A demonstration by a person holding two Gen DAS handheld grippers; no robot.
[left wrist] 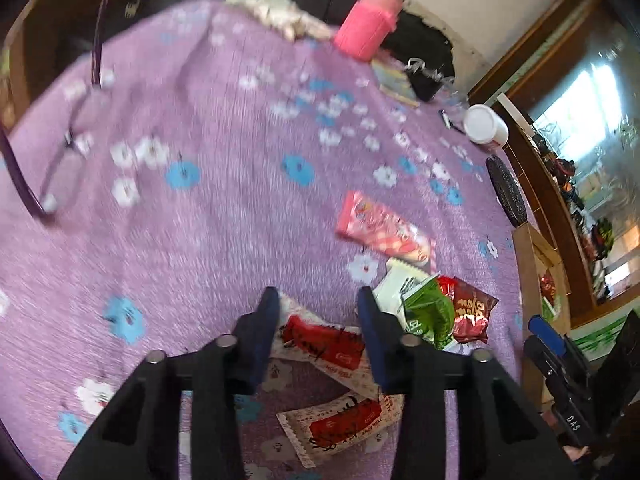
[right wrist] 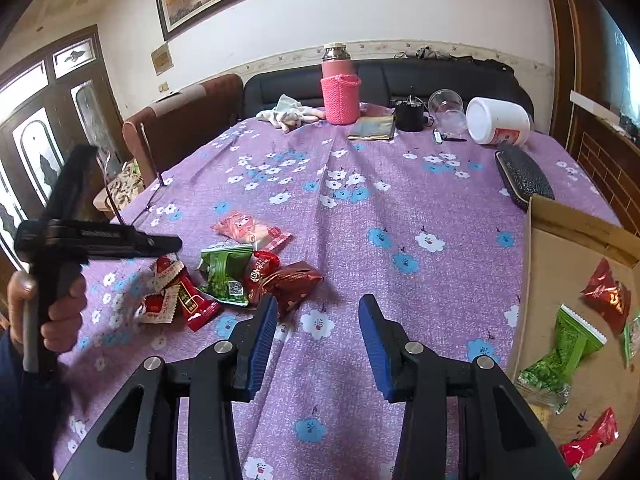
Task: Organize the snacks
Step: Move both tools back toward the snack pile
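Red-white sachet (left wrist: 324, 344) crosswise between claw tips

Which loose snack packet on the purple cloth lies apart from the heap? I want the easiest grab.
The pink-and-white snack packet, alone beyond the heap of red and green packets, touching none.

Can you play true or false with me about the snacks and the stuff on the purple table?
1. Some snacks already lie in the cardboard box. True.
2. The white tub stands upright. False: it lies on its side.
3. The right gripper holds a green packet. False: nothing is between its fingers.
4. A pink snack pack lies on the tablecloth. True.
5. The pink bottle is inside the box. False: it stands at the table's far end.
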